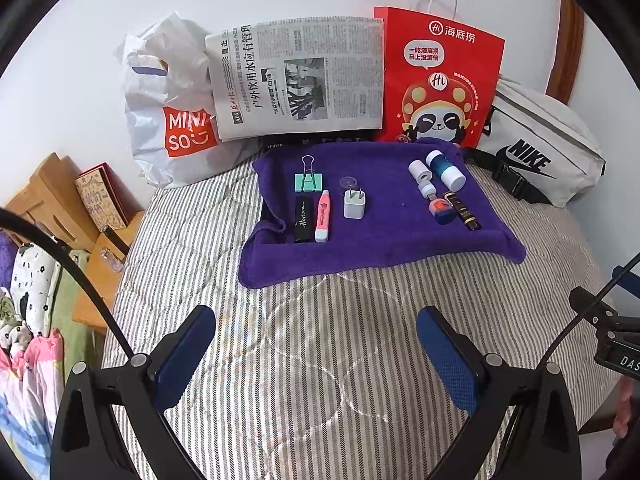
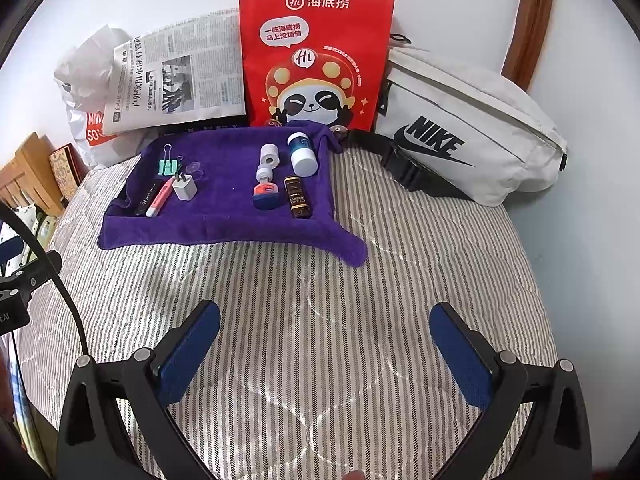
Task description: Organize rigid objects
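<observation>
— What did the left wrist view show that the right one did not?

— At its 9 o'clock edge, a wooden bedside stand (image 1: pixel 52 204) with a patterned box (image 1: pixel 105 196) on it, and the MINISO bag (image 1: pixel 172 120) almost whole. The right view gave the white Nike bag (image 2: pixel 472 128) in full at 2 o'clock.

— And the tongs?

— The left tongs (image 1: pixel 316 356) were spread wide, holding nothing, over the striped bedcover (image 1: pixel 304 360). The right tongs (image 2: pixel 326 352) were likewise wide apart and empty, touching nothing.

— Where were the things?

— All on the purple towel (image 1: pixel 380 240), at 12 o'clock from both tongs and well apart from them. On its 9 o'clock side lay a green binder clip (image 1: pixel 309 180), a black case (image 1: pixel 304 218) and a pink pen (image 1: pixel 323 216) side by side, and a white charger plug (image 1: pixel 354 203) standing. Toward 3 o'clock: a blue-and-white bottle (image 1: pixel 445 170), two small white rolls (image 1: pixel 422 178), an orange-and-blue eraser (image 1: pixel 442 210) and a dark tube (image 1: pixel 464 210). Behind stood a newspaper (image 1: pixel 296 76) and a red paper bag (image 1: pixel 438 76).
</observation>
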Tool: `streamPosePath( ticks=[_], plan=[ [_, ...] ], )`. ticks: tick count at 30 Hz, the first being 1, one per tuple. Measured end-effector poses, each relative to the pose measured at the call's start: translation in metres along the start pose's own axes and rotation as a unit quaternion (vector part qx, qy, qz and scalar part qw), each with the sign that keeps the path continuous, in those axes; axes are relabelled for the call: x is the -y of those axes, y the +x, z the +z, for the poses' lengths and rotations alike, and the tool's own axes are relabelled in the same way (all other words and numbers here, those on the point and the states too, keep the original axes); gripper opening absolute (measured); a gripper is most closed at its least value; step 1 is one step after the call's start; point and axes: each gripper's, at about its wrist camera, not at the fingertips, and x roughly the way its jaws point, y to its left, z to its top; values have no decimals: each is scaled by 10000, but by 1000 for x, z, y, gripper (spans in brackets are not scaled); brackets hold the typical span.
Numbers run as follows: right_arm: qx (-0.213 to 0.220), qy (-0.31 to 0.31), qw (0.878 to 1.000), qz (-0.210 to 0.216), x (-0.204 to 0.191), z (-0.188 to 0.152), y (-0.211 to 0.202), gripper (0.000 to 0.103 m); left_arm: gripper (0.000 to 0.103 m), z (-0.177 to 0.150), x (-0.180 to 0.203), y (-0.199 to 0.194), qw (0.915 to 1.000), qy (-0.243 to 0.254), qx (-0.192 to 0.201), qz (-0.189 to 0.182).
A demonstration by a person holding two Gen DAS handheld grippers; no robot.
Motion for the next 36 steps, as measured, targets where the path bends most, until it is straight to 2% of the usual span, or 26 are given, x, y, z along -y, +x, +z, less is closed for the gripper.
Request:
streamPosePath(
  ticks=[36],
  plan=[
    [-1, -55, 10000, -33, -1, 1, -2, 103, 102, 0, -2, 3, 10000, 26, -18, -19]
  ],
)
